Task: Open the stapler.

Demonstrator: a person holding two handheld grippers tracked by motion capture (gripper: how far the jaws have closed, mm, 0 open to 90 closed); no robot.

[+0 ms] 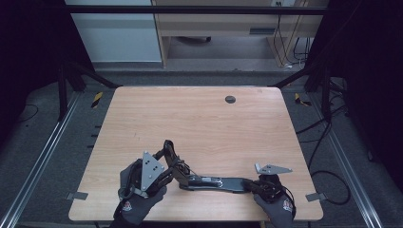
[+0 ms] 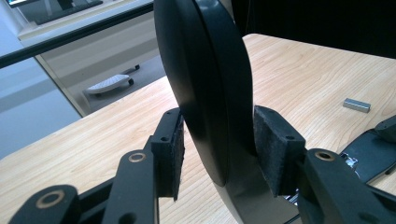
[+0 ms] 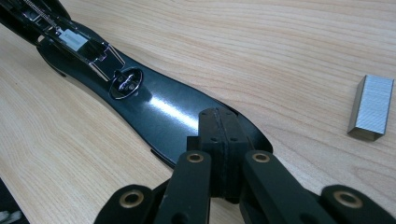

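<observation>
1. Pale wood-grain table point(image 1: 199, 118) stands on grey carpet between dark metal rails, with a small dark round plug point(image 1: 230, 99) set in its far side.
2. On the near part of the table lies a black stapler point(image 1: 209, 183), swung open: its base point(image 3: 154, 105) rests flat on the wood, and its top arm point(image 2: 205, 84) rises upright at the left end.
3. The left gripper point(image 2: 219, 149) pinches that upright top arm, one pad against each of its sides.
4. The right gripper point(image 3: 223, 154) has its jaws pressed together, their tips resting on the rounded end of the base (whether they bear down hard cannot be told).
5. A block of silver staples point(image 3: 371, 108) lies on the wood just beside that end, apart from the stapler.
6. Gloved hands hold both grippers at the table's near edge.
</observation>
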